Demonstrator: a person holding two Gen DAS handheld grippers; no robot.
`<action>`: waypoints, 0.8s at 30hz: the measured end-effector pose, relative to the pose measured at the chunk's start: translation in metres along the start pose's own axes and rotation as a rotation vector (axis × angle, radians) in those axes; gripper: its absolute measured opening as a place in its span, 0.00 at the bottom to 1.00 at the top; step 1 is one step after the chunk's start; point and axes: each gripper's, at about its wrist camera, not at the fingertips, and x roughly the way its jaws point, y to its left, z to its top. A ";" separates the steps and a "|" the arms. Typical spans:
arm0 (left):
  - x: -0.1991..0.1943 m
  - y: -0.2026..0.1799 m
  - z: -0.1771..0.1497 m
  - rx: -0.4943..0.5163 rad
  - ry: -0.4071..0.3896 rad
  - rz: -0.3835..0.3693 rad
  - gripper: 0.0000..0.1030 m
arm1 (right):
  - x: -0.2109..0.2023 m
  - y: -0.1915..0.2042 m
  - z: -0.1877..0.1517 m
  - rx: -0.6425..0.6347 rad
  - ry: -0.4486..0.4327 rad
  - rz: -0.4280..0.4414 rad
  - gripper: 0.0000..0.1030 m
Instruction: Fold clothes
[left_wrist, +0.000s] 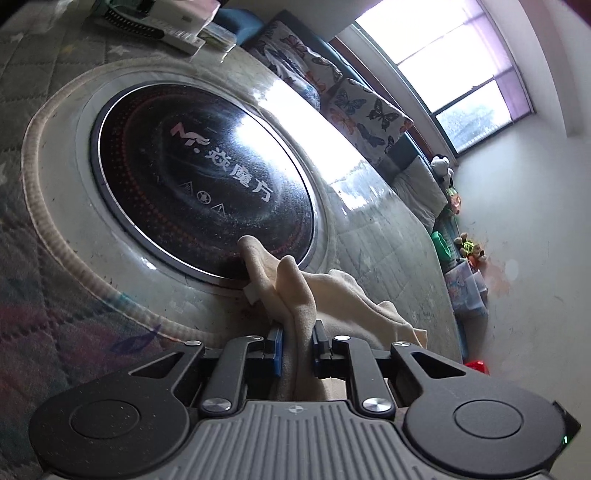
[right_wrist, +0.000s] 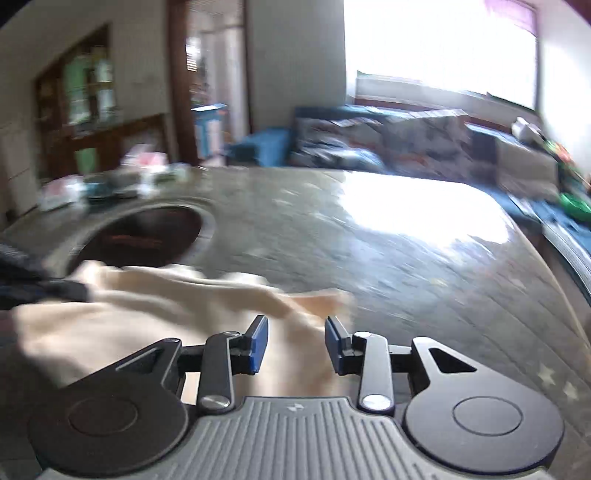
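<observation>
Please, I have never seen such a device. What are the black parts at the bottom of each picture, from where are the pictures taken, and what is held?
Each picture comes from a camera mounted on a hand-held gripper, looking forward along its two blue-padded fingers. A person holds one in each hand; there is no robot arm. In the left view, the left gripper is shut on a cream cloth beside a round black cooktop set into the table. In the blurred right view, the right gripper is open above the same cloth.
</observation>
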 end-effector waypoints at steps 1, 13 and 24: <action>0.000 -0.003 0.000 0.018 -0.004 0.003 0.16 | 0.002 -0.005 -0.001 0.012 0.003 -0.003 0.36; 0.006 -0.059 -0.003 0.287 -0.047 0.037 0.14 | 0.007 -0.053 -0.004 0.128 -0.013 -0.051 0.11; 0.077 -0.148 -0.013 0.424 -0.013 -0.076 0.13 | -0.057 -0.101 0.024 0.080 -0.147 -0.292 0.10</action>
